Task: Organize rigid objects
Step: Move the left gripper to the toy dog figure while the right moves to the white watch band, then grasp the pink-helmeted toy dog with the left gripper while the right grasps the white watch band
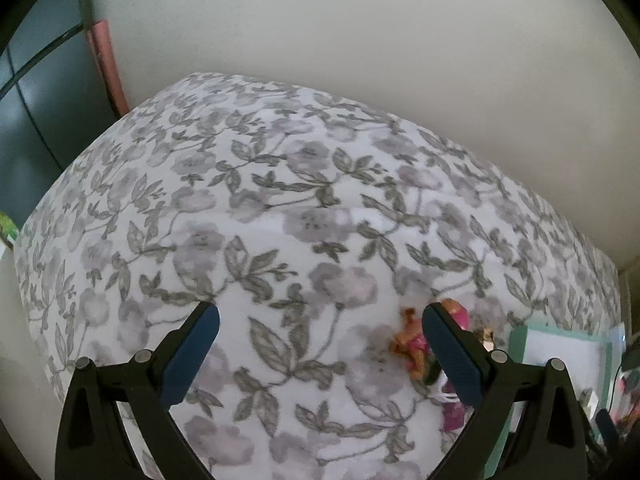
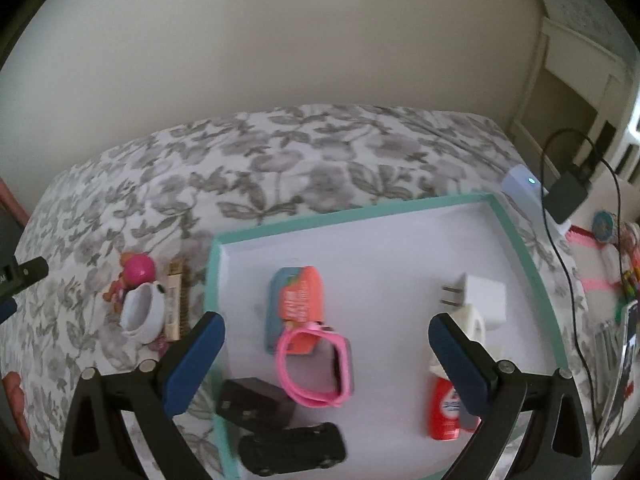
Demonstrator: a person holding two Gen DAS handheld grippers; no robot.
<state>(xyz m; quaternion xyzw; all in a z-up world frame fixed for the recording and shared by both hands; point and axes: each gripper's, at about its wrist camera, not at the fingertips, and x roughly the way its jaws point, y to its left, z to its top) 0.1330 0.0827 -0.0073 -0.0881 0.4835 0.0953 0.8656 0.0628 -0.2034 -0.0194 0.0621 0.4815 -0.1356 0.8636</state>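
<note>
A teal-rimmed white tray (image 2: 516,236) lies on a floral bedspread (image 2: 304,152). Inside it are a pink watch (image 2: 316,364), an orange and blue packet (image 2: 298,304), a white plug adapter (image 2: 478,300), a red bottle (image 2: 442,408), a black charger (image 2: 256,402) and a black toy car (image 2: 292,448). My right gripper (image 2: 326,340) is open above the tray, over the watch. Left of the tray lie a pink doll toy (image 2: 134,276), a white cup-like piece (image 2: 142,312) and a beige tube (image 2: 174,300). My left gripper (image 1: 320,328) is open over the bedspread (image 1: 280,200), with the doll toy (image 1: 412,346) by its right finger.
The tray corner (image 1: 560,344) shows at the right in the left wrist view. A white device with a blue light (image 2: 524,186), a black adapter and cable (image 2: 568,196) and small colourful items (image 2: 624,264) sit right of the bed. A plain wall stands behind.
</note>
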